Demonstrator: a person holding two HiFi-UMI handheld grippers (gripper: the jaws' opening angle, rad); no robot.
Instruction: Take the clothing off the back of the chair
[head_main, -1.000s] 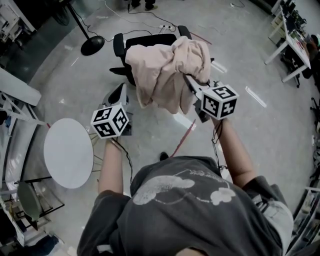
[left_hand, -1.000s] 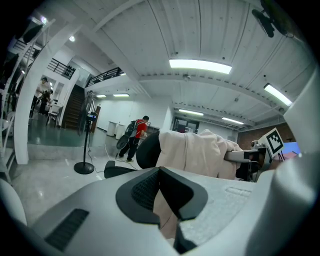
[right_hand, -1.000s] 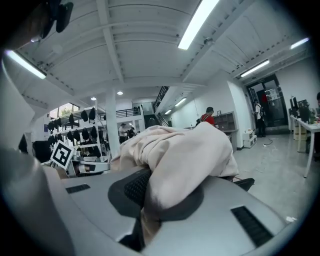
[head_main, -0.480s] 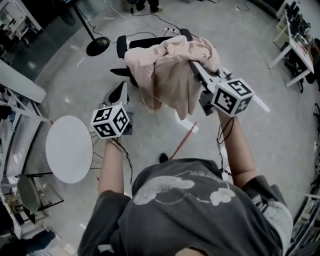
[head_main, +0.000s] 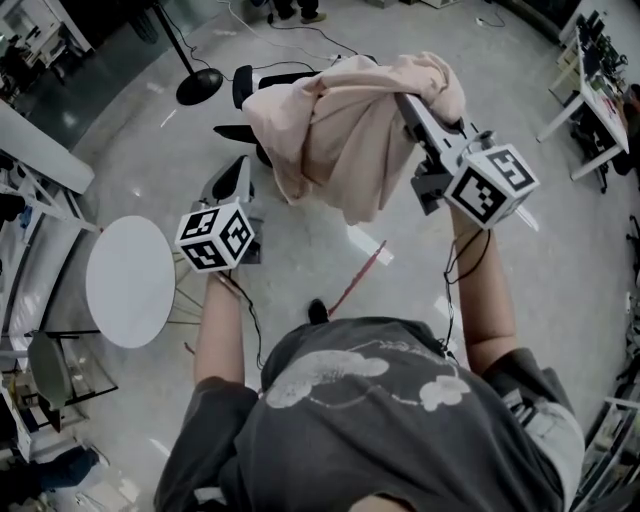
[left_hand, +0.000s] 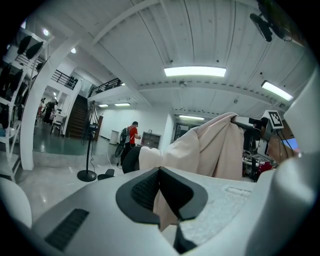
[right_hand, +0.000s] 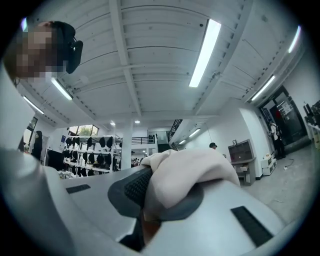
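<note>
A beige garment (head_main: 340, 130) hangs bunched from my right gripper (head_main: 405, 98), which is shut on its upper fold and holds it high. The cloth's left part trails down over the black office chair (head_main: 245, 85); whether it touches the backrest I cannot tell. In the right gripper view the fabric (right_hand: 190, 175) bulges out over the pads of that gripper (right_hand: 147, 192). My left gripper (head_main: 240, 170) is lower and to the left of the cloth, apart from it, with nothing held. In its own view the left gripper (left_hand: 160, 172) is shut, and the garment (left_hand: 210, 150) and chair (left_hand: 131, 159) lie beyond.
A round white table (head_main: 130, 280) stands at my left. A black floor-stand base (head_main: 200, 85) sits beside the chair. A red strip (head_main: 355, 280) and cables lie on the floor. Desks (head_main: 590, 90) line the right side. A person in red (left_hand: 131, 135) stands far off.
My right gripper has risen with the garment, lifting the cloth higher above the chair. The left gripper has shifted a little up and stays clear of the cloth.
</note>
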